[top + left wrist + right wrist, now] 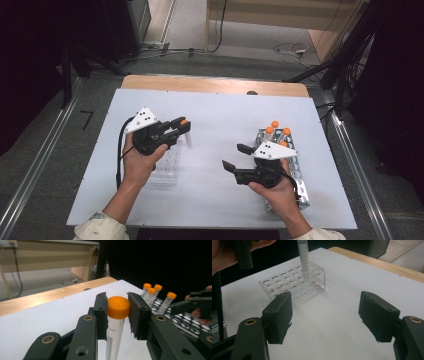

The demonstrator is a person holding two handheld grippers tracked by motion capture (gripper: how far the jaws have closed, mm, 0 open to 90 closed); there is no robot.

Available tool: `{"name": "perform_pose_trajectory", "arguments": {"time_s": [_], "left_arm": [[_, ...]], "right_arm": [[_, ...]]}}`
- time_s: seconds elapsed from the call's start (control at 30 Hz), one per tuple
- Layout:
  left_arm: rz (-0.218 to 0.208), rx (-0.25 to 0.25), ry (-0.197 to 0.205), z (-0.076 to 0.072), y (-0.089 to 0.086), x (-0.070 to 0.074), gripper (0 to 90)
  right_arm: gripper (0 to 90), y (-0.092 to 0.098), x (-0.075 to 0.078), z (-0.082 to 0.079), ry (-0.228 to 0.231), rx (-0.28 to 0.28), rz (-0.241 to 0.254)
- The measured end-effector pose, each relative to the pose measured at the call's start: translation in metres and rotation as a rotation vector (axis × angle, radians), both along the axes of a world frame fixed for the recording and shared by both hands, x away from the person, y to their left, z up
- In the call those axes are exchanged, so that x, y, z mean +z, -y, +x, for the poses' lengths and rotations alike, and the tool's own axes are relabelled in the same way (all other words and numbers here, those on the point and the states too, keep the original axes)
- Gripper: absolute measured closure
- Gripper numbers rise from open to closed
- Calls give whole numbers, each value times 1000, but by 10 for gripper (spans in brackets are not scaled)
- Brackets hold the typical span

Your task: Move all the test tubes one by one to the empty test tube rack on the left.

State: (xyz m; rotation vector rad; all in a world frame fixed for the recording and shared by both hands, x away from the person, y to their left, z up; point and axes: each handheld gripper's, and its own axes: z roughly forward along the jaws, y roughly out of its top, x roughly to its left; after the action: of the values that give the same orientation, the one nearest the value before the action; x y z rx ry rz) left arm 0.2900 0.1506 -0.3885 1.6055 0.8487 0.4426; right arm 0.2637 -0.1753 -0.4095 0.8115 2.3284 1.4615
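Note:
My left gripper [184, 126] is shut on a clear tube with an orange cap [117, 307], its pads clamped on the cap. The tube [188, 139] hangs upright just above the right end of a clear plastic rack [167, 167], and its lower end [304, 262] shows over that rack [294, 285] in the right gripper view. My right gripper [234, 156] stands open over bare table with nothing between its pads [279, 315]. Beside it lies a perforated metal rack [298, 172] holding several orange-capped tubes [276, 131]; rack [185, 320] and tubes [152, 293] also show in the left gripper view.
Everything rests on a white board [215, 115] laid on a wooden table whose edge [215, 84] shows at the back. Cables and dark stands lie on the floor beyond. The right gripper [200, 303] shows at the far right in the left gripper view.

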Motion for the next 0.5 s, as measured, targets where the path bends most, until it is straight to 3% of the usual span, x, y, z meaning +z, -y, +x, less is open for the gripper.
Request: {"name": "perform_pose_trajectory", "arguments": {"time_s": [0.5], "left_arm": [[15, 97, -6, 22, -24, -1, 706]], "right_arm": [[262, 22, -5, -6, -11, -33, 5]]}}
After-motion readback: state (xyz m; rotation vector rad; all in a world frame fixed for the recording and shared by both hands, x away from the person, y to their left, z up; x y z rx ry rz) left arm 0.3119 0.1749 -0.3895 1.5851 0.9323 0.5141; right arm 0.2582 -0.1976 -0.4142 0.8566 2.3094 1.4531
